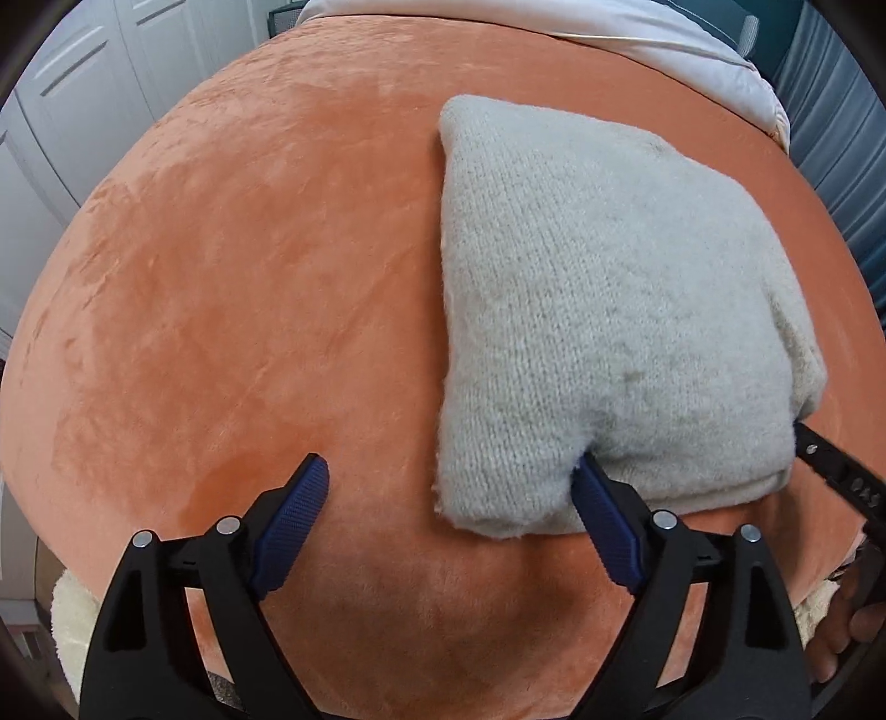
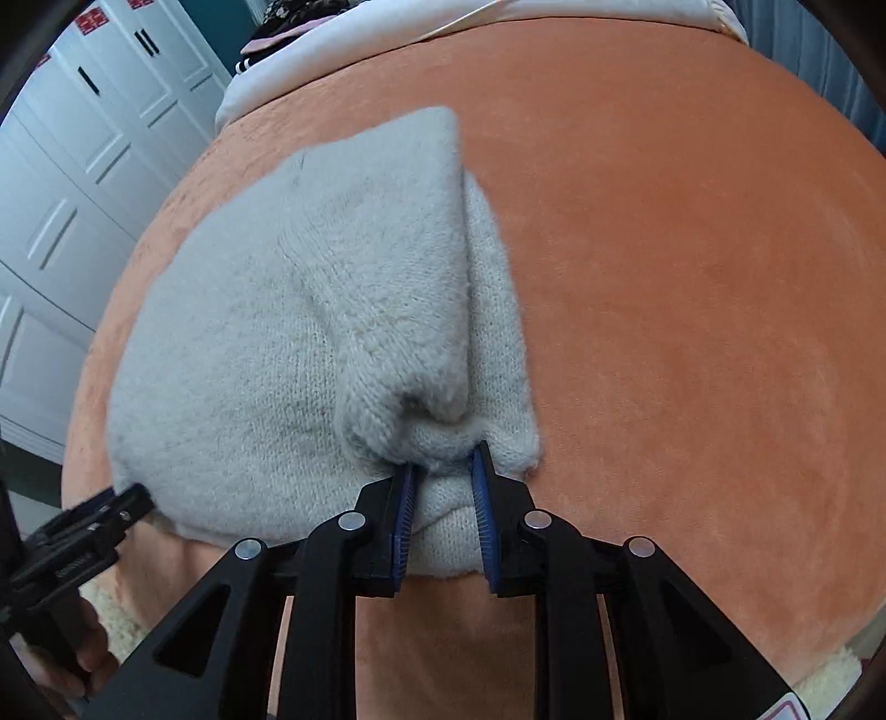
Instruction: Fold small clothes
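Right wrist view: right gripper (image 2: 443,471) clamped on the grey knit garment's (image 2: 310,332) near edge; garment runs away far. Left gripper (image 1: 448,493) apart at its near-left corner, on orange blanket (image 1: 221,277).

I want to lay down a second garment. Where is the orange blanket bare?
Bare orange blanket lies left of the grey knit, up to the white sheet; another patch lies right of it. Crowded: the near edge, where left gripper and right gripper work.
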### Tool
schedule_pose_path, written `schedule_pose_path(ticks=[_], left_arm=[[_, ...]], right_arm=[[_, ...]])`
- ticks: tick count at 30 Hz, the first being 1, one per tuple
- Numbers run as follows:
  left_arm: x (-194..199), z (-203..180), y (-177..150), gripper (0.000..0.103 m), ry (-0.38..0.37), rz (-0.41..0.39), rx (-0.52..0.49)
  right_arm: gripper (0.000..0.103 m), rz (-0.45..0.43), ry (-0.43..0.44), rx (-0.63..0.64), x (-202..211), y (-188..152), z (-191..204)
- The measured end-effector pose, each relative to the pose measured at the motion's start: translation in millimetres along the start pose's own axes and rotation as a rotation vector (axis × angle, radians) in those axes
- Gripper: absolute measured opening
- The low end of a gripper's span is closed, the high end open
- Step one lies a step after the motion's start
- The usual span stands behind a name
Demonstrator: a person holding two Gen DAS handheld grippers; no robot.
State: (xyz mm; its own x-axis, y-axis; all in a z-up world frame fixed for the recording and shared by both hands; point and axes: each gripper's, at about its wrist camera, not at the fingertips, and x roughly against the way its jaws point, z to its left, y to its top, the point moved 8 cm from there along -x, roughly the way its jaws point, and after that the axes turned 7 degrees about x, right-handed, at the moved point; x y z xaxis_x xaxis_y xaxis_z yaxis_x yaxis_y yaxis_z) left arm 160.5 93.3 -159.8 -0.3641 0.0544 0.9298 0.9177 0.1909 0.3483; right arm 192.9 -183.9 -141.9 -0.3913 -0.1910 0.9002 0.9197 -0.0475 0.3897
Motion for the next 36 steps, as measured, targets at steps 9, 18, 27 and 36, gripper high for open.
schedule_pose_path(ticks=[9,18,27,36], left_arm=[[13,1,-5,0.085,0.058,-0.019,-0.034],[7,9,-3,0.087,0.085,-0.020,-0.064],[52,-7,-11,0.085,0.039,-0.101,-0.045],[112,-35,-13,0.085,0.027,-0.230,-0.114]], right_arm=[[0.036,-0.170,0.065,-0.137,78,30,-19],[0.042,0.009,0.022,-0.083,13,-35,-10],[0.045,-0.031,-0.089,0.024,50,-31,14],[0.037,-0.335,-0.023,0.094,131,38,51]])
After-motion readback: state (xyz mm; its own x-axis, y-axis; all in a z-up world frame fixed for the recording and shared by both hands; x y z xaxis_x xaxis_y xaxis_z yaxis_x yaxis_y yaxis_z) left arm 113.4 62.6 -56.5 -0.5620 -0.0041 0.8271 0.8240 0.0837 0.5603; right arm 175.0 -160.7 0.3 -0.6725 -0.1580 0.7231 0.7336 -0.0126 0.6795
